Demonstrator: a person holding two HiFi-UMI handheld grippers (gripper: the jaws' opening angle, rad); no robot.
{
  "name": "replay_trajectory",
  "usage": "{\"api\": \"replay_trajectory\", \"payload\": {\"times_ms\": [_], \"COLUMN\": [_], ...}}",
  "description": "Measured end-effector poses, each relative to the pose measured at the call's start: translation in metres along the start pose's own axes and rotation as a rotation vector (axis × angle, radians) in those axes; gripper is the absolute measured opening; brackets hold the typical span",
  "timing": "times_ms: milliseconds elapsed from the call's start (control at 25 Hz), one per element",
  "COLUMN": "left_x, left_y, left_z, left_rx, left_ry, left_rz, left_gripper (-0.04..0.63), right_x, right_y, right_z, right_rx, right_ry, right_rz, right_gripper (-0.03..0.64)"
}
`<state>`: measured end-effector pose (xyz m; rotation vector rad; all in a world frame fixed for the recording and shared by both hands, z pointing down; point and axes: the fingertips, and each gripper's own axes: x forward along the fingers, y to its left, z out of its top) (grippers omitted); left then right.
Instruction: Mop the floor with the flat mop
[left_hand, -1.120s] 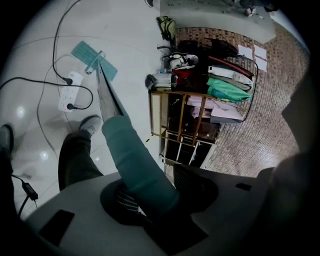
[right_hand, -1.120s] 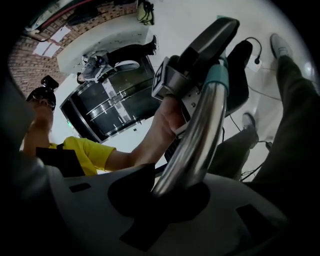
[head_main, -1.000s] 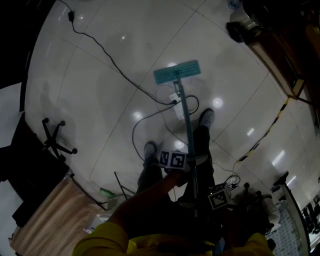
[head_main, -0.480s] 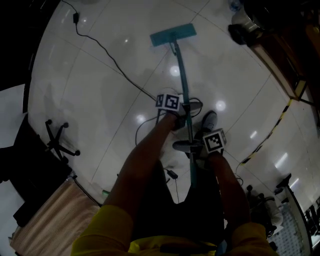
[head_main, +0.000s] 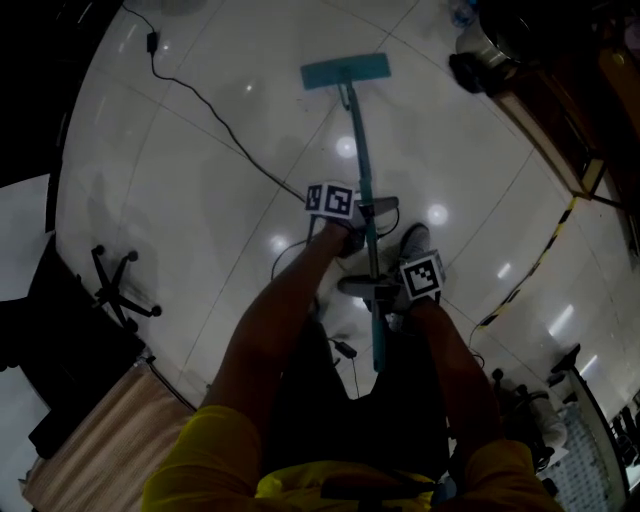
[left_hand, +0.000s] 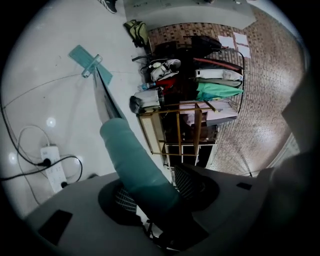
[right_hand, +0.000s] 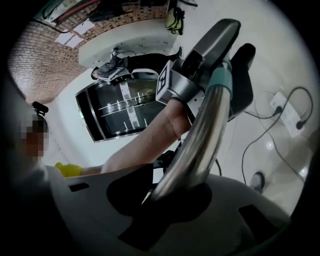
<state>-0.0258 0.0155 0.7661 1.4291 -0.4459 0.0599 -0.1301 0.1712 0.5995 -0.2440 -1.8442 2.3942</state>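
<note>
The left tongs (head_main: 368, 210) clamp the mop pole (head_main: 358, 150) on its teal sleeve. The right tongs (head_main: 368, 288) clamp its metal part nearer the person. The mop head (head_main: 345, 71) lies flat on the floor (head_main: 200, 150), beyond a cable (head_main: 215, 115).

Power strip (left_hand: 53, 171), black cable (head_main: 240, 131), chair base (head_main: 120, 288)

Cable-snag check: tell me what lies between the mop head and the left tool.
Head view: only the mop's pole spans mop head to left tool, over bare glossy floor; the black cable runs off to the left.
</note>
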Motion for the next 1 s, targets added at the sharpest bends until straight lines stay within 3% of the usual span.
{"api": "replay_trajectory", "payload": {"times_ms": [240, 440, 680, 1000], "left_x": [-0.021, -0.044, -0.063, -0.091], "left_y": [-0.088, -0.198, -0.308, -0.382], "left_z": [-0.103, -0.148, -0.138, -0.13], "left_rx": [-0.081, -0.071, 0.003, 0.111], "left_ry": [0.052, 0.057, 0.024, 0.006], "left_rz": [-0.02, -0.008, -0.039, -0.044], "left_gripper": [0.204, 0.206, 0.206, 0.206], "right_x": [-0.006, -0.017, -0.029, -0.024], "right_y": [0.077, 0.188, 0.277, 0.335], "right_z": [-0.099, -0.165, -0.185, -0.201], "right_rx": [0.054, 0.065, -0.075, -0.157], "right_ry": [-0.016, 0.011, 0.01, -0.007], "right_rz": [-0.029, -0.02, -0.057, -0.069], "right_gripper": [0.118, 0.12, 0.118, 0.117]}}
